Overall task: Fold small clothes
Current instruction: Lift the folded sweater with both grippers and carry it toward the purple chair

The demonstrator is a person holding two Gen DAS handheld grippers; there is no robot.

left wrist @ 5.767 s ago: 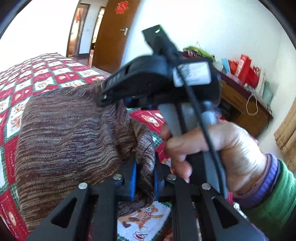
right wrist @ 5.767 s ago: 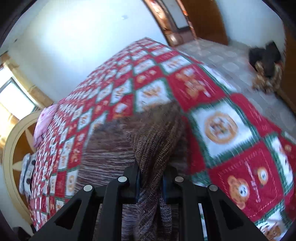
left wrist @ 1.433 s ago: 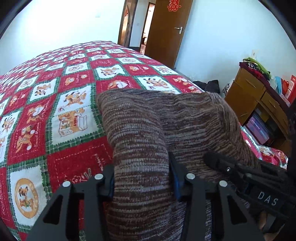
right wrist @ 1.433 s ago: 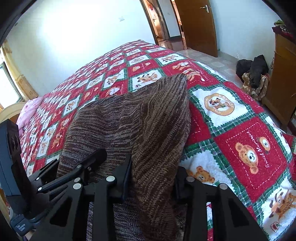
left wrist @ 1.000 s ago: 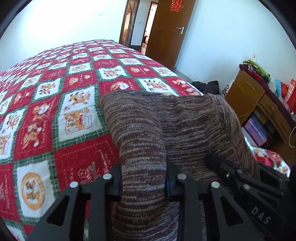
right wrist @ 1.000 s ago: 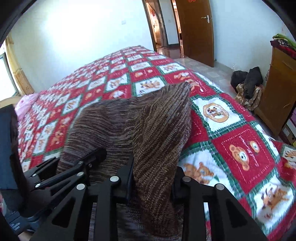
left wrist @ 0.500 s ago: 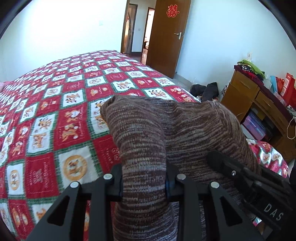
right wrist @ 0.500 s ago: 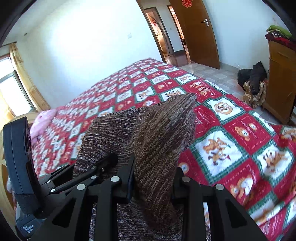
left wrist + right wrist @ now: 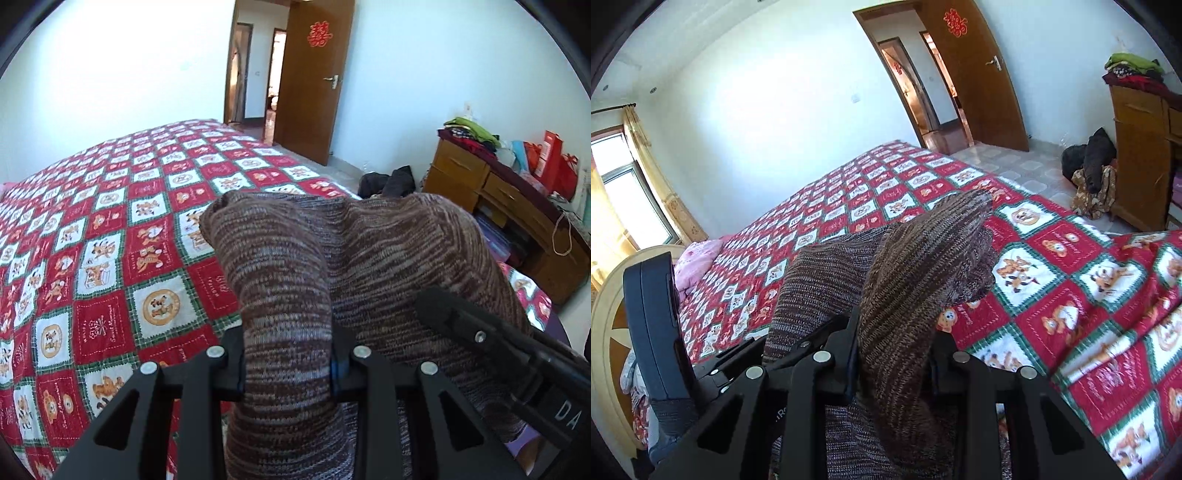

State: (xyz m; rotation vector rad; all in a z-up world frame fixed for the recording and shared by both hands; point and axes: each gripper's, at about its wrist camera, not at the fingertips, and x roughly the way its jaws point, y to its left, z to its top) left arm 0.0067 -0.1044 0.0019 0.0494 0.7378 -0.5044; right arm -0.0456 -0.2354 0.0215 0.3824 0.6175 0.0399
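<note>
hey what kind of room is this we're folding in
Most likely a home bedroom: a large bed under a red patchwork bedspread, a pink pillow by the headboard, and a wooden dresser piled with clothes near the door.

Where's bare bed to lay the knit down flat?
The bedspread is bare from the knit out to the far wall and the pink pillow. Another bare patch lies right of the knit, toward the dresser. It is crowded near the left gripper and right gripper.
</note>
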